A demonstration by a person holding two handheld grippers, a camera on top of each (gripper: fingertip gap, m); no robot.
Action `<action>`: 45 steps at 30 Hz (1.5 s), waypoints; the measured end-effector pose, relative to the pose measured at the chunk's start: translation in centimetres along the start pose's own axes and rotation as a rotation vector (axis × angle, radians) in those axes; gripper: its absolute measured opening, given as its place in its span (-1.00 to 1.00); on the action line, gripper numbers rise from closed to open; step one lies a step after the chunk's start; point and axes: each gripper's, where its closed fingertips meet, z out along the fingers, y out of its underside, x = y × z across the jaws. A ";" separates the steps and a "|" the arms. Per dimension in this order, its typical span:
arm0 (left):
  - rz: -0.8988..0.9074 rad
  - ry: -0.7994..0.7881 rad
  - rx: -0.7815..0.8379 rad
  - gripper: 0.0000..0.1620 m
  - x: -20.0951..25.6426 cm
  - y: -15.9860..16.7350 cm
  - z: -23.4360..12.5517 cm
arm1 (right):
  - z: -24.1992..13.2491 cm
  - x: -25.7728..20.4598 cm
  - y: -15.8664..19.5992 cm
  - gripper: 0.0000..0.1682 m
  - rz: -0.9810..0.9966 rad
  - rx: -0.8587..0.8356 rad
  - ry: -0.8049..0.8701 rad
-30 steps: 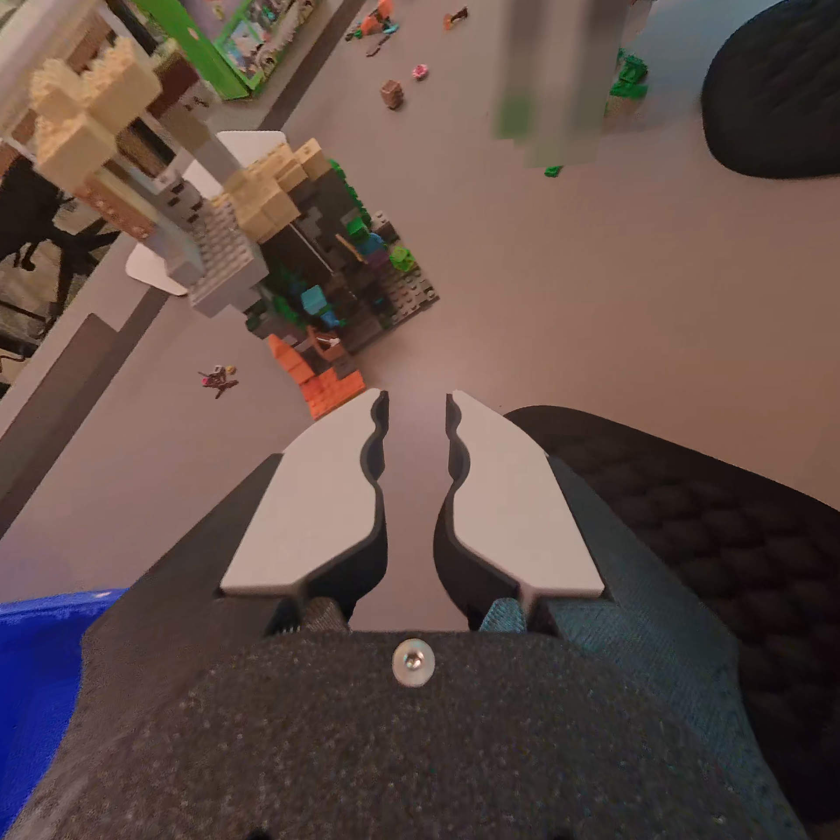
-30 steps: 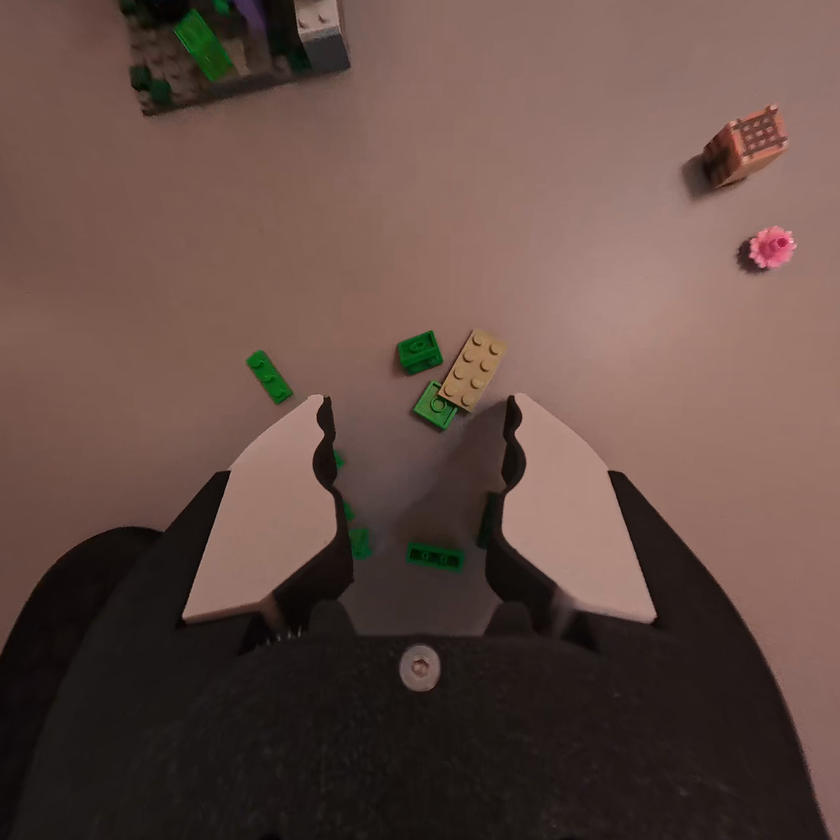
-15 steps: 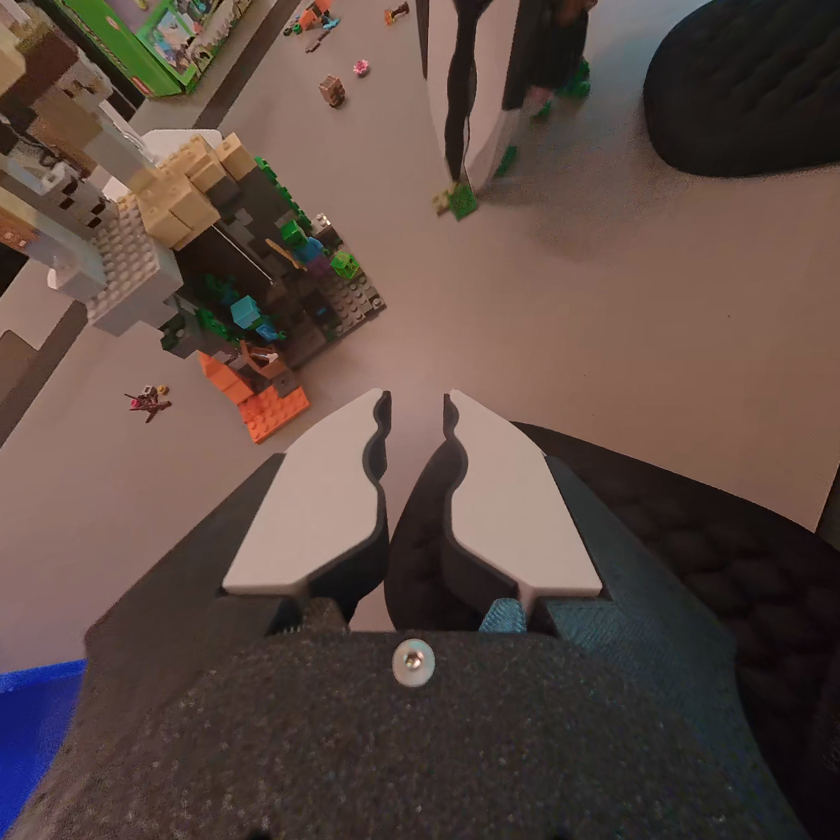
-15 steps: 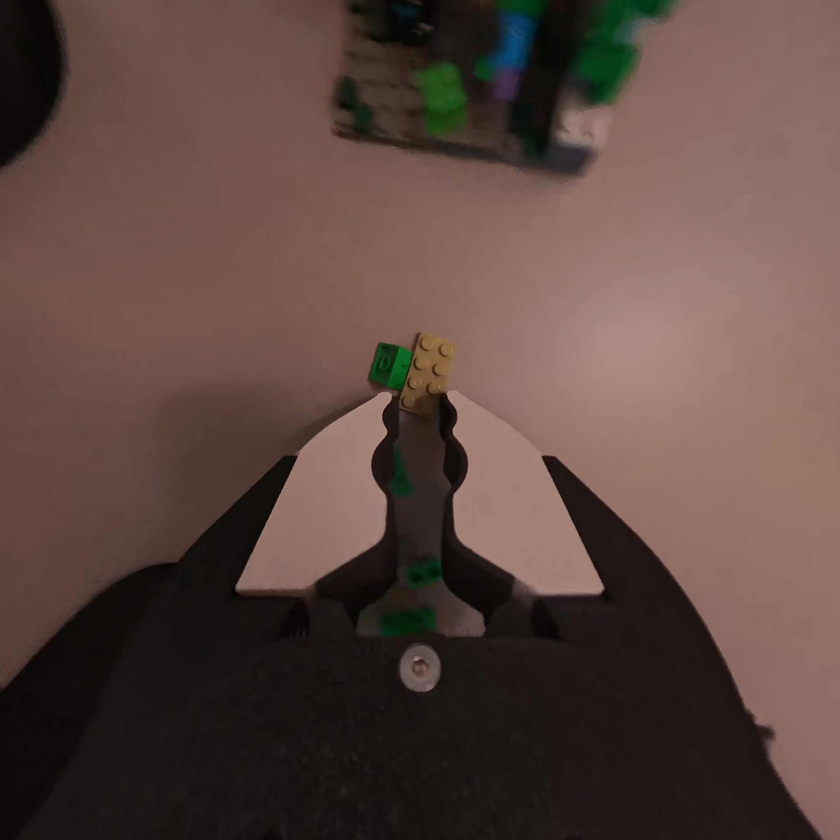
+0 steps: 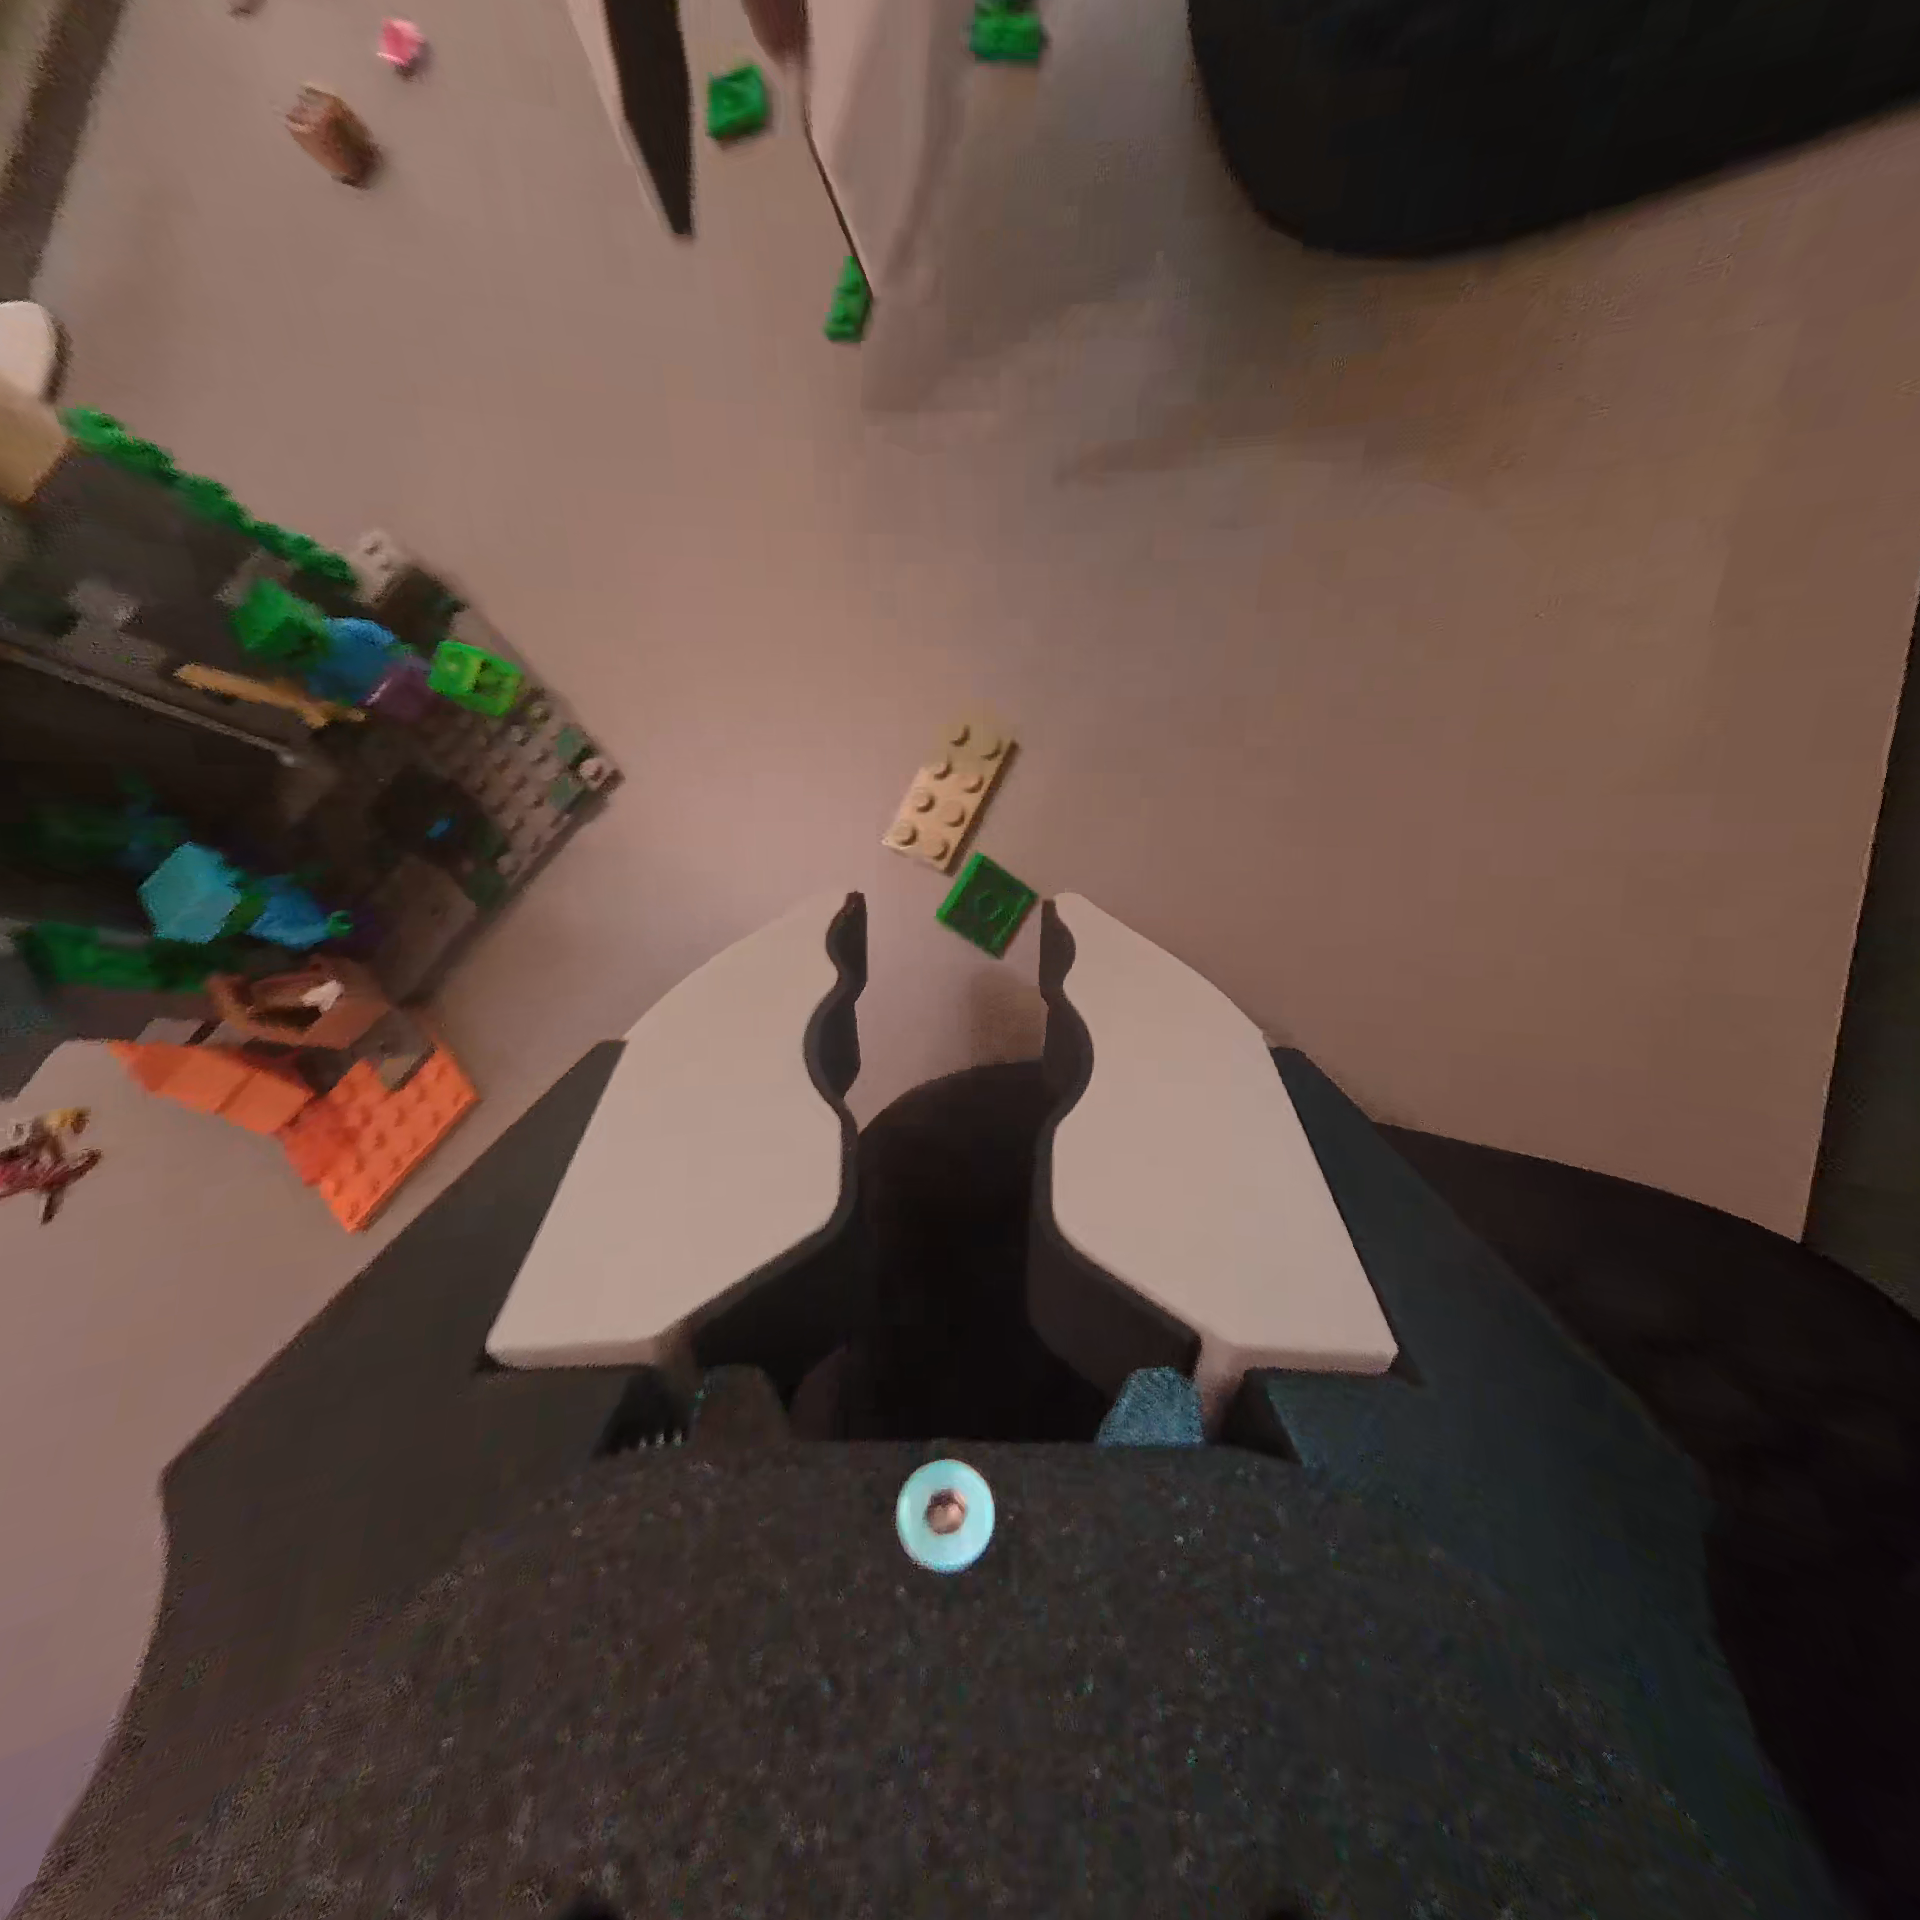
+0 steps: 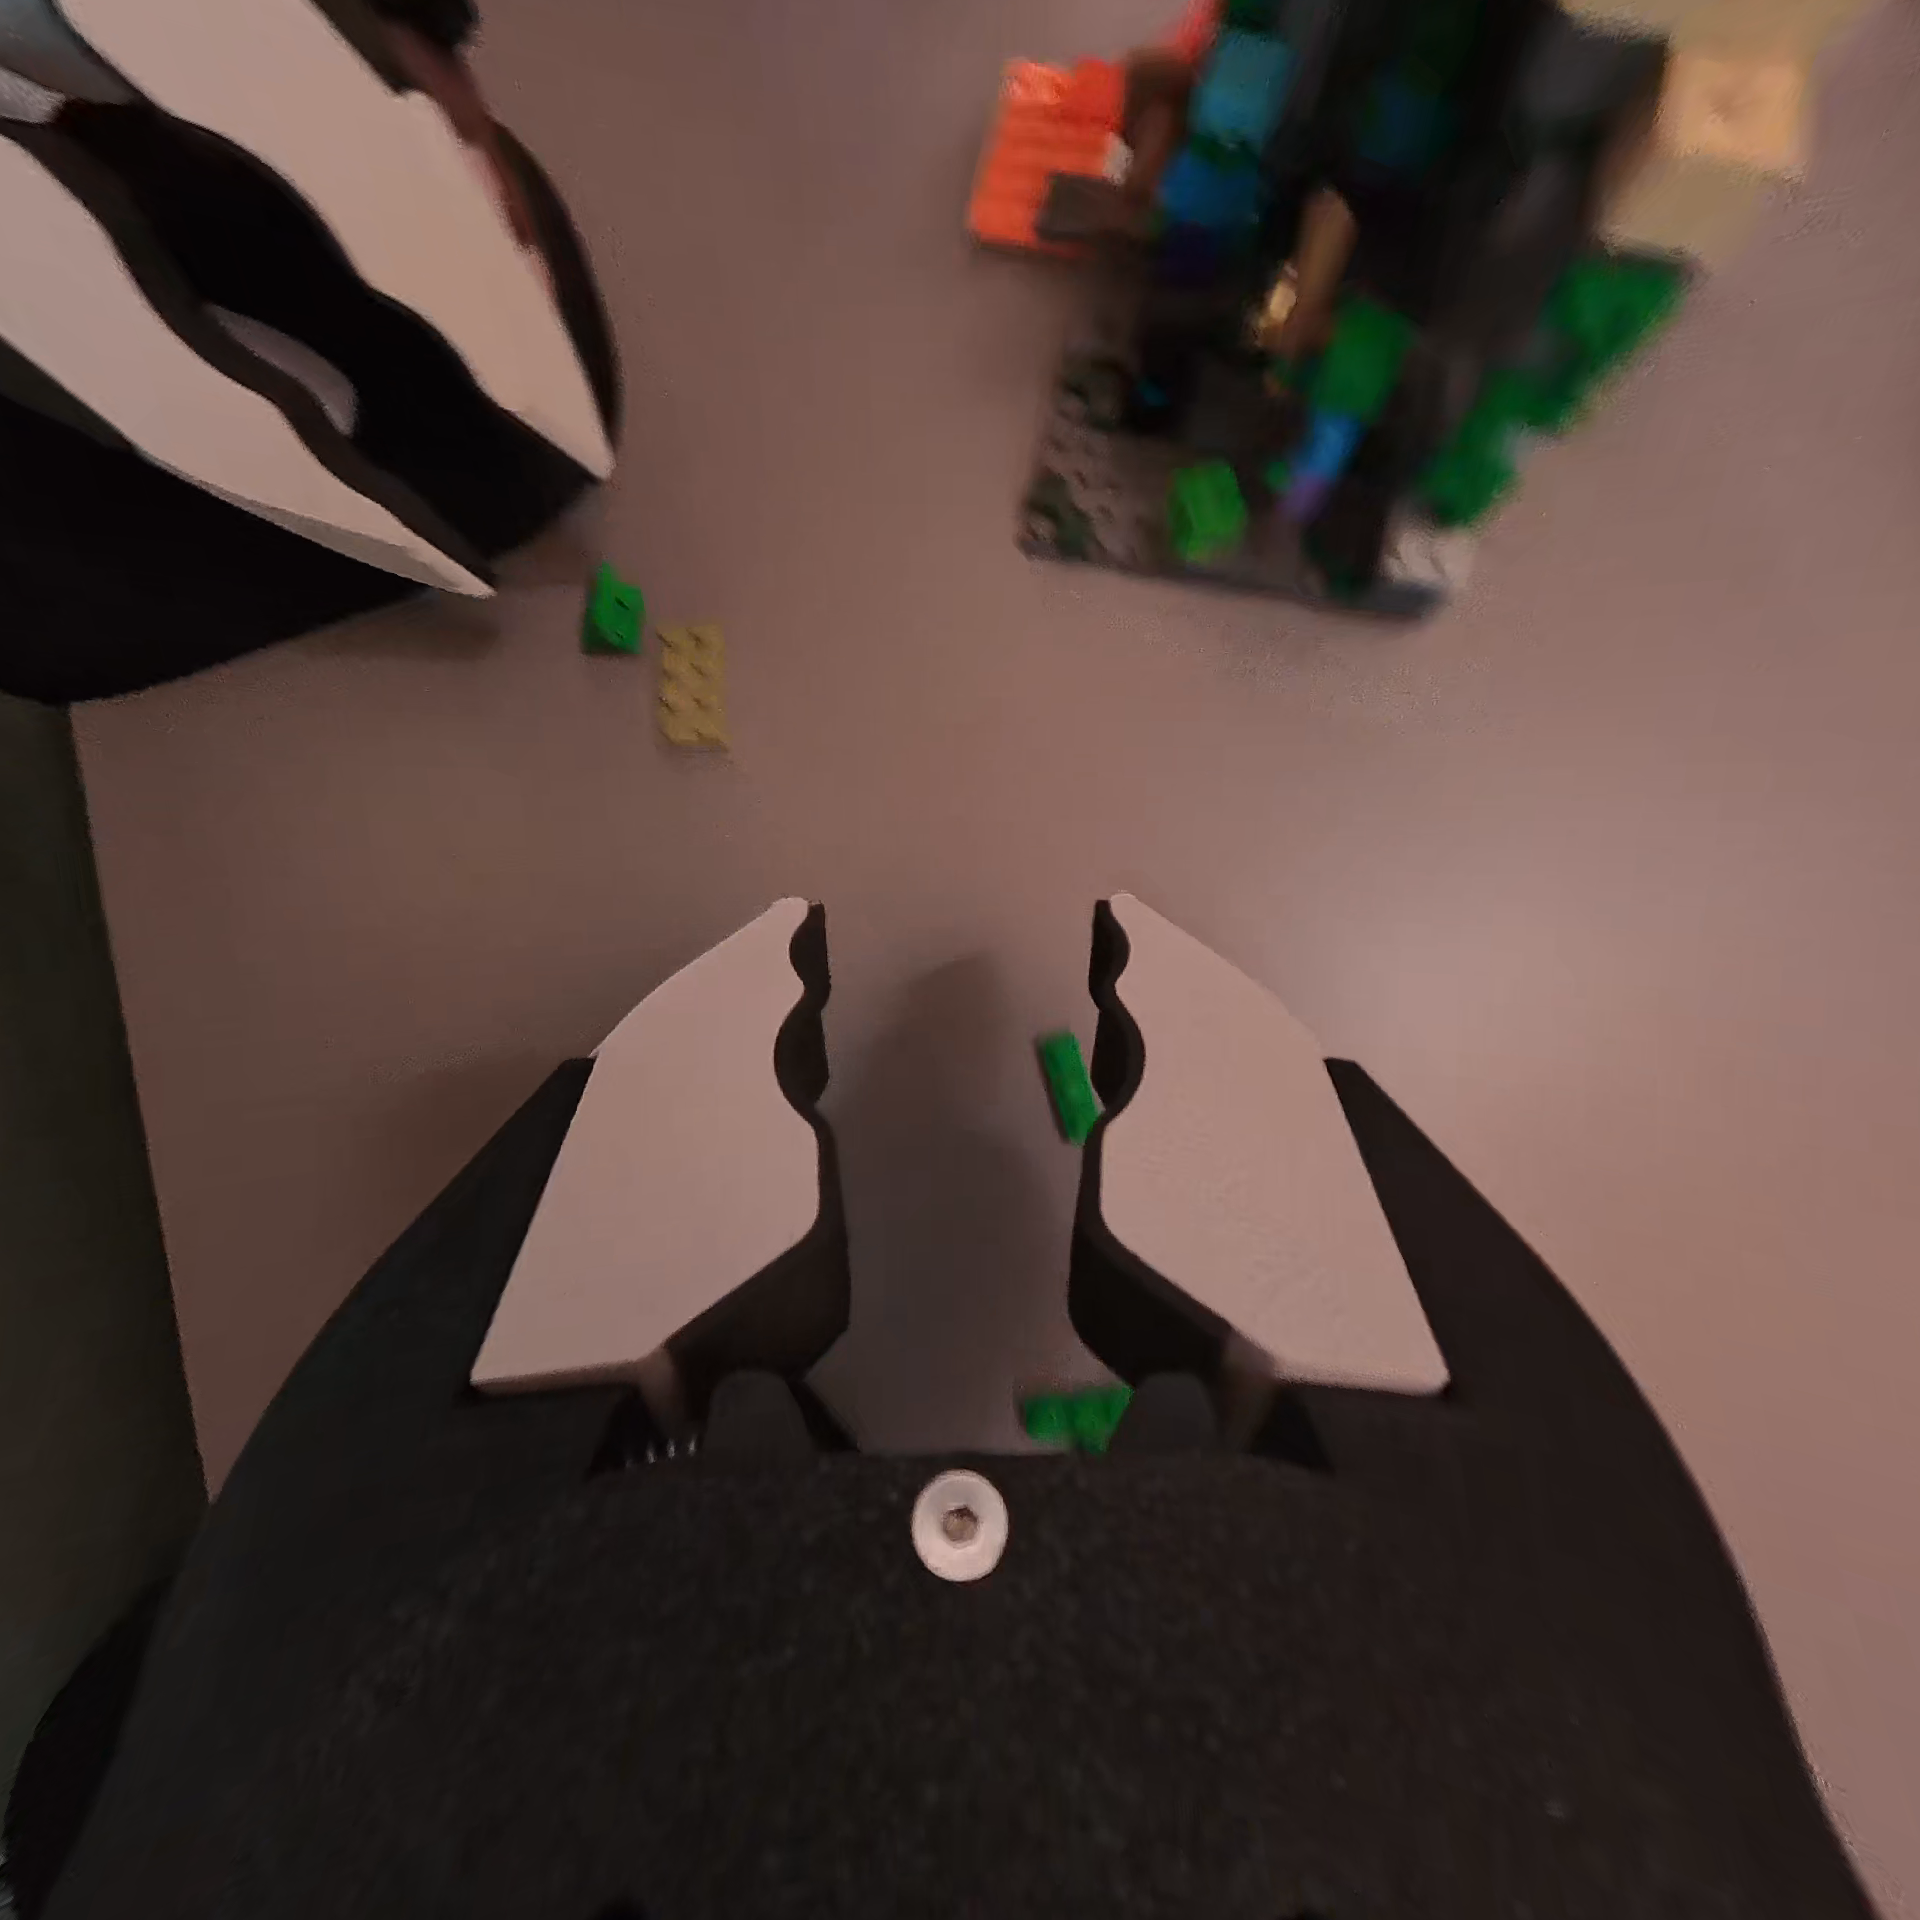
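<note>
Brick build (image 5: 312,831) sits left of the left gripper (image 5: 948,906), a dark cushion (image 5: 1558,114) far right; tan plate (image 5: 951,795) and green tile (image 5: 985,902) lie free on the table (image 5: 1351,727), just ahead of the left tips, jaws spread and empty; no containers in sight; right gripper (image 6: 958,912) gapes empty too, a green bit (image 6: 1068,1086) by its right finger; half a second back it pinched that tan plate, now dropped.
</note>
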 end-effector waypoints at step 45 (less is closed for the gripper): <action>-0.059 -0.169 0.034 -0.84 -4.8 0.1 -0.8 | -1.7 2.8 8.2 -1.00 -0.109 -0.155 0.028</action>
